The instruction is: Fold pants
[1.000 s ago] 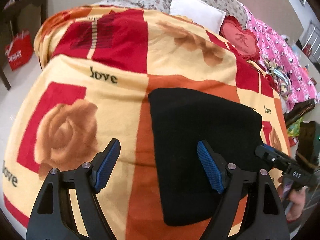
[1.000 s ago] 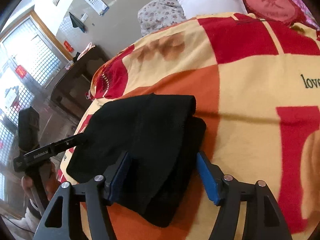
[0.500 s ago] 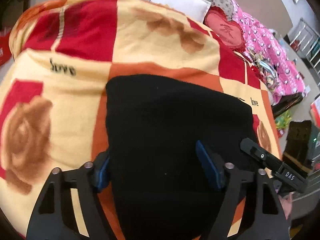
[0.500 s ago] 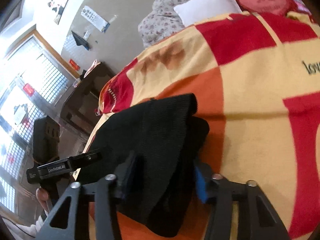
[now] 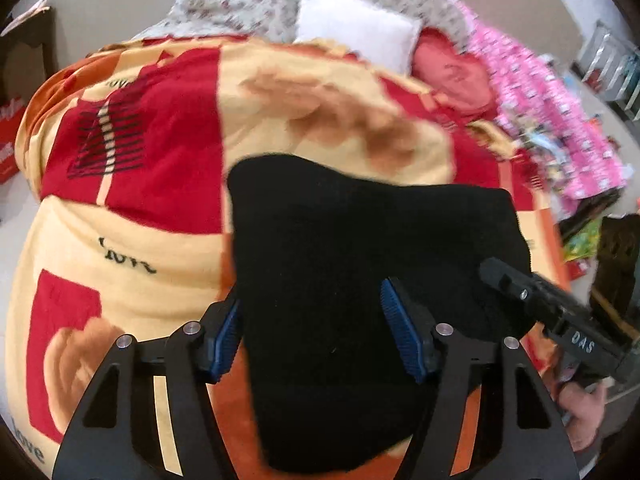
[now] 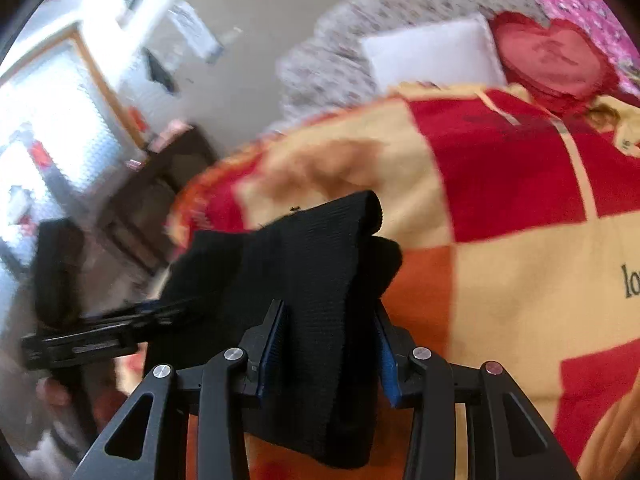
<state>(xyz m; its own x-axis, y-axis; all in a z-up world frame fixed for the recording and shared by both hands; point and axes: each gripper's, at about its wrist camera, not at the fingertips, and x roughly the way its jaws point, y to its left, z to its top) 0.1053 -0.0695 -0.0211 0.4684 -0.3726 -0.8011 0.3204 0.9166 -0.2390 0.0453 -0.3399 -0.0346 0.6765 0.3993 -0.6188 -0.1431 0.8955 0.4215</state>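
The black pants [image 5: 360,264] are folded into a thick bundle on the red, orange and yellow blanket [image 5: 140,184]. My left gripper [image 5: 312,332] straddles the bundle's near left edge, its blue pads [image 5: 400,332] closed in on the cloth. My right gripper [image 6: 328,344] grips the bundle's other end [image 6: 312,264] between its pads, and the cloth's far edge stands raised off the blanket. The right gripper also shows in the left wrist view [image 5: 552,312], and the left gripper in the right wrist view [image 6: 96,332].
A white pillow [image 5: 352,24], a red heart cushion [image 5: 452,72] and pink bedding [image 5: 552,120] lie at the bed's head. A dark wooden table [image 6: 160,176] stands beside the bed. The blanket's edge [image 5: 24,280] drops off on the left.
Both grippers have narrowed onto the folded pants. The bundle has lifted and moved toward the bed's head, and its far edge now stands raised.
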